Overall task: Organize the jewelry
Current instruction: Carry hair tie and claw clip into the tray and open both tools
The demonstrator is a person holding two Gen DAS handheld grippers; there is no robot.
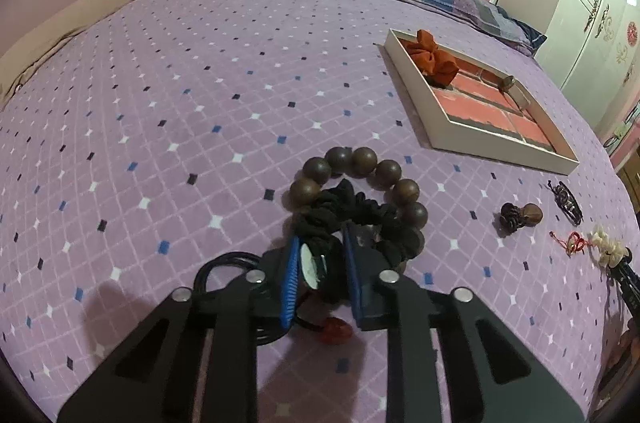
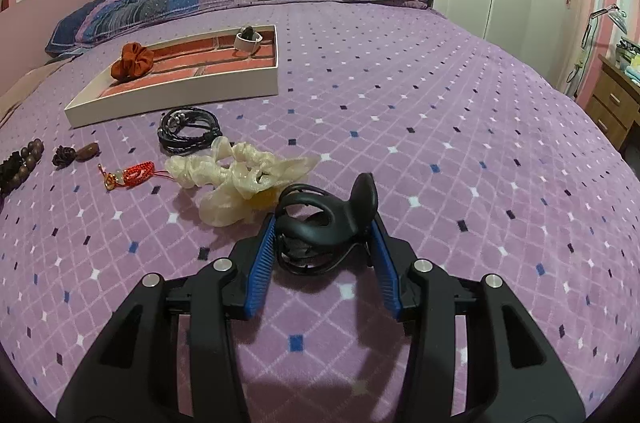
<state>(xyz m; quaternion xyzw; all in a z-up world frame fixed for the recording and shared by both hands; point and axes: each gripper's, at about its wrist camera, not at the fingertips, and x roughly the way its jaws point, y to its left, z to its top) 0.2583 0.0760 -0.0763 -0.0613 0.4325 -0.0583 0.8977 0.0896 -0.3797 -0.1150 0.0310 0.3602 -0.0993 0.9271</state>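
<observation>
Left gripper point(image 1: 320, 263) sits nearest the lens, low over the purple bedspread point(image 1: 180, 143), jaws narrowed around a black scrunchie point(image 1: 340, 215); pads look to be pressing its near edge, a small white disc visible between them too. Scrunchie lies inside a ring of brown wooden beads point(image 1: 360, 175), touching it. A red bead on a cord point(image 1: 336, 329) lies under the gripper body, near edge of view.

Right gripper point(image 2: 324, 243) is closed onto a black hair claw point(image 2: 320, 219), both blue pads touching its sides, claw resting on the bedspread or barely off it; can't tell which.

Largest item otherwise: white tray point(image 2: 180, 99) with brick-pattern lining, far left in the right view. It already holds an orange scrunchie point(image 2: 132, 61) at its left end and a white ring-like piece point(image 2: 248, 41) at the far right corner.

Loose between tray and grippers: cream scrunchie point(image 2: 236, 179) just left of the claw, black cord bracelet point(image 2: 188, 133) near the tray's front wall, red knot charm point(image 2: 132, 173), small brown bead charm point(image 2: 76, 153).

Step in hand, as I judge it: grasping, both hands at once, nothing lifted yet. Most pieces remain outside the tray, so early in the task.

Next move likely calls for lifting each piece clear and carrying it far-left to the tray. Risk: black scrunchie may drag the beads along, since they touch.
</observation>
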